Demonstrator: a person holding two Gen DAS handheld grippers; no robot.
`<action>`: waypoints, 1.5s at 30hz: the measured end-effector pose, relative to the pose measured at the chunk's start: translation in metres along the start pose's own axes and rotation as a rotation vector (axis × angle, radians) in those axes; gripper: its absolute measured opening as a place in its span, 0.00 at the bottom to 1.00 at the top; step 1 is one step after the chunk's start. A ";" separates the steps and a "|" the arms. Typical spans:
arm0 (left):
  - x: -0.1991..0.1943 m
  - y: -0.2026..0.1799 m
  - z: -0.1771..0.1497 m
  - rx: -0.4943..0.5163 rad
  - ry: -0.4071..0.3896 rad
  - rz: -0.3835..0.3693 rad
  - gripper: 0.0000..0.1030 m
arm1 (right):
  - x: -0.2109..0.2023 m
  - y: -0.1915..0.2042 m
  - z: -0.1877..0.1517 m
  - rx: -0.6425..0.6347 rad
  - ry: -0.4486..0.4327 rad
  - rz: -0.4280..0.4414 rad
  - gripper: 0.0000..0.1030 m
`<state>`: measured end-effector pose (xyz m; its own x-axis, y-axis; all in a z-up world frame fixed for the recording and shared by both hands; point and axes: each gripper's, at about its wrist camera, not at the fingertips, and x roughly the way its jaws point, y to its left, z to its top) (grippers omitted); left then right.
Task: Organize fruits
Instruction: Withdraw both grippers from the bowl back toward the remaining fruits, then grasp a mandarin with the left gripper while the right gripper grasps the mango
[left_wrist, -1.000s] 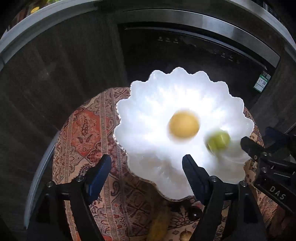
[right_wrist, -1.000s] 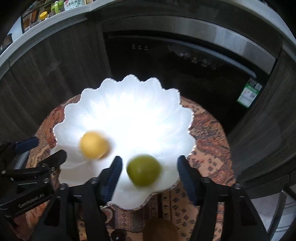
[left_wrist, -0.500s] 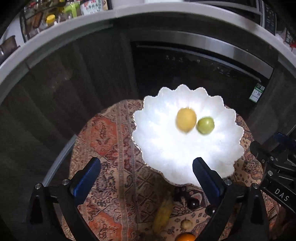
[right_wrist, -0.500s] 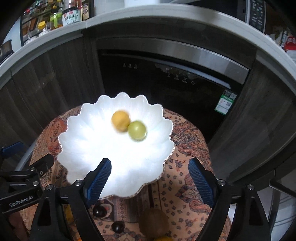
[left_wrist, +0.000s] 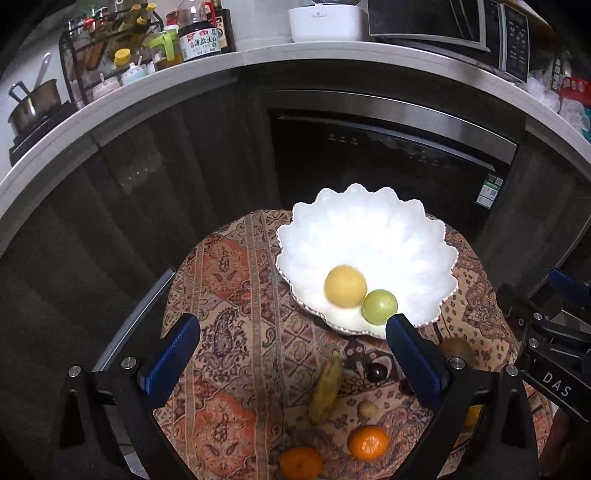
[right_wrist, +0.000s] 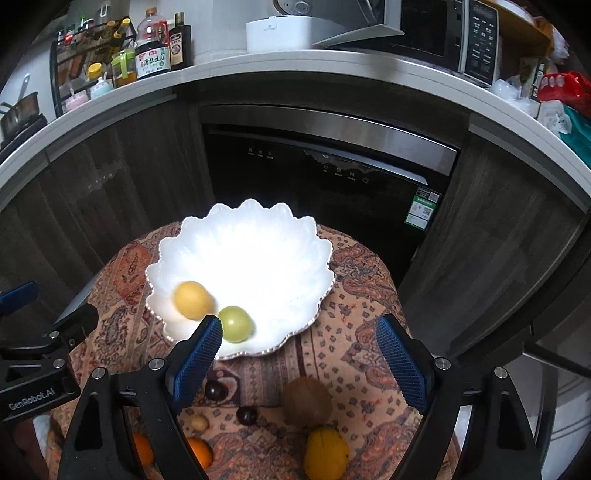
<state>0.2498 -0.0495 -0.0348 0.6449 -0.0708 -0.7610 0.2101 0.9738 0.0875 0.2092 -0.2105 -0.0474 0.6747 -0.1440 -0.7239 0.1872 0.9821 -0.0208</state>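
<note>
A white scalloped bowl (left_wrist: 369, 229) (right_wrist: 258, 236) stands on the far side of a small round table covered with a patterned cloth (left_wrist: 229, 295). Inside it, against the near rim, a yellow fruit (left_wrist: 345, 286) (right_wrist: 192, 300) touches a green fruit (left_wrist: 379, 306) (right_wrist: 235, 324). My left gripper (left_wrist: 291, 325) hangs open and empty above the cloth, short of the bowl. To its right, my right gripper (right_wrist: 298, 326) is also open and empty above the bowl's near rim. Each gripper shows at the edge of the other's view: the right gripper (left_wrist: 532, 286), the left gripper (right_wrist: 55, 302).
Loose fruit lies on the near cloth: two oranges (left_wrist: 368, 442), a kiwi (right_wrist: 307, 402), two dark plums (right_wrist: 216, 389), a yellow-orange fruit (right_wrist: 326, 452), a long yellowish fruit (left_wrist: 327, 384). A dark oven front (right_wrist: 332, 206) and a cluttered counter (left_wrist: 258, 55) stand behind the table.
Both grippers drew back and up from the bowl and their jaws widened. The yellow and green fruits, left in the bowl, rolled together to its near rim.
</note>
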 end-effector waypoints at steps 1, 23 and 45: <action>-0.002 0.000 -0.003 -0.001 0.000 0.001 0.99 | -0.003 0.000 -0.002 0.000 -0.001 -0.001 0.84; -0.010 0.010 -0.065 -0.014 0.053 0.014 0.99 | -0.018 0.008 -0.053 -0.021 0.074 0.001 0.84; 0.013 0.012 -0.134 -0.059 0.099 0.022 0.98 | 0.003 0.014 -0.118 -0.016 0.141 0.002 0.84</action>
<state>0.1624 -0.0095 -0.1292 0.5729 -0.0300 -0.8190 0.1512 0.9860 0.0697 0.1300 -0.1824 -0.1310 0.5682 -0.1248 -0.8134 0.1739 0.9843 -0.0296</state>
